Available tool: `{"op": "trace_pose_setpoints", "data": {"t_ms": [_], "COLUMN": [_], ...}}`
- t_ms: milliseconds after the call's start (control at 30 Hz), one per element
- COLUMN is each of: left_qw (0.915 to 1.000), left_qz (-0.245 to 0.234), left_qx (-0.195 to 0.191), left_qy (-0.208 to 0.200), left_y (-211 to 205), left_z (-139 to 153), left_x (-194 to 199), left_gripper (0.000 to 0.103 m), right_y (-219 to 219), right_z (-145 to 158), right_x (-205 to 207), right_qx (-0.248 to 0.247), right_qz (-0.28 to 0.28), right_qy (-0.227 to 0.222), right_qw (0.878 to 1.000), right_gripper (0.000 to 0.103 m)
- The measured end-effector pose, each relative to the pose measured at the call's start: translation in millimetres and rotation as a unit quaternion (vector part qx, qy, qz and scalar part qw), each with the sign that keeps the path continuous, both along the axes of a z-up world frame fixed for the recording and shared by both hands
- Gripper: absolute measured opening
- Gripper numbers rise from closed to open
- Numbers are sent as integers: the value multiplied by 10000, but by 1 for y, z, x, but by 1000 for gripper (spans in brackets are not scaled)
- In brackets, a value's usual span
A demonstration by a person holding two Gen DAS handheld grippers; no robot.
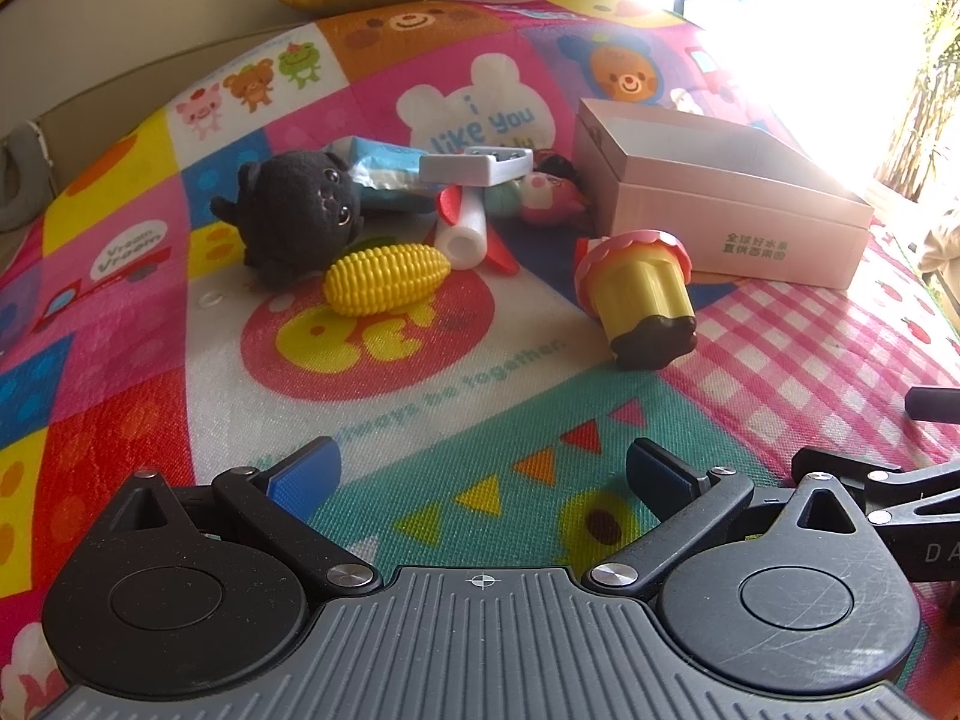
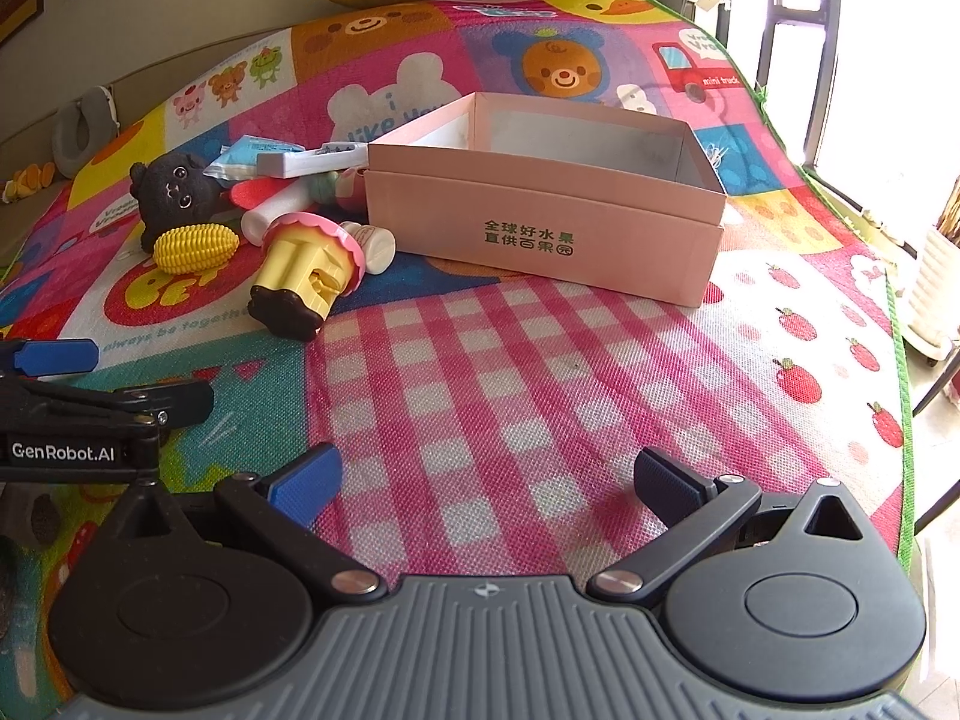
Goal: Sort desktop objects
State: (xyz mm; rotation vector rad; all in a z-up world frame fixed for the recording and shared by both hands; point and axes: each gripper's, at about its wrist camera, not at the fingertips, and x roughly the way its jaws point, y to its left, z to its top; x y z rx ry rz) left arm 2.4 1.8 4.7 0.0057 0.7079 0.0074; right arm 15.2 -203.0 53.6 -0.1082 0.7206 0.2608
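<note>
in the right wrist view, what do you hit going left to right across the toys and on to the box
black plush toy → yellow toy corn → toy cupcake lying on its side → open pink box

The mat (image 2: pixel 540 408) looks like coarse woven cloth. The pink box (image 2: pixel 540 222) is matt cardboard. The corn (image 1: pixel 384 279) is glossy ribbed plastic, the black toy (image 1: pixel 300 210) fuzzy plush.

One pink box (image 2: pixel 540 222), one toy corn (image 1: pixel 386 279), one black plush (image 1: pixel 294 210), one toy cupcake (image 1: pixel 639 294).
</note>
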Motion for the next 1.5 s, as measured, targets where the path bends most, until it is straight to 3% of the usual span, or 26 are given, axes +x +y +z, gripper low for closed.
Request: {"op": "trace_pose_setpoints", "data": {"t_ms": [200, 400, 500, 667, 800, 900, 1000, 1133, 1333, 1400, 1467, 1500], "left_qw": [9996, 9992, 9995, 9966, 9954, 9962, 9954, 9917, 9903, 9910, 9911, 9908], "left_qz": [-152, -339, -138, 508, 589, 331, -233, -910, -1152, -1154, -1129, -1113], "left_qx": [-101, -128, -294, -501, -537, -615, -815, -831, -764, -676, -607, -617], "left_qy": [231, 145, -26, -400, -526, -526, -445, -367, -159, 44, 362, 455], "left_y": [6, 14, 29, 62, 77, 76, 60, 14, -26, -34, -38, -38], "left_z": [4, 5, 9, 22, 31, 36, 38, 34, 32, 27, 19, 16], "left_x": [2, -2, -4, 2, 6, 8, 13, 30, 69, 81, 94, 98], "left_gripper": [103, 103, 103, 103, 103, 103, 103, 103, 102, 92, 67, 65], "right_y": [1, 1, 2, 31, 53, 46, 28, -2, -51, -61, -65, -67], "right_z": [3, 4, 12, 33, 41, 51, 62, 63, 42, 36, 31, 29], "right_x": [0, 3, 7, 12, 35, 59, 67, 53, 30, 24, 21, 20], "right_qx": [-2, -37, 237, 331, 364, 738, 929, 712, 657, 693, 731, 754], "right_qz": [-30, 31, 371, 897, 894, 636, 394, 11, -519, -616, -659, -674], "right_qy": [198, 237, 276, -283, -448, -322, -457, -840, -641, -589, -569, -566], "right_qw": [9998, 9997, 9986, 9950, 9943, 9947, 9938, 9939, 9944, 9939, 9935, 9933], "right_gripper": [103, 103, 103, 103, 82, 71, 71, 71, 76, 77, 79, 79]}}
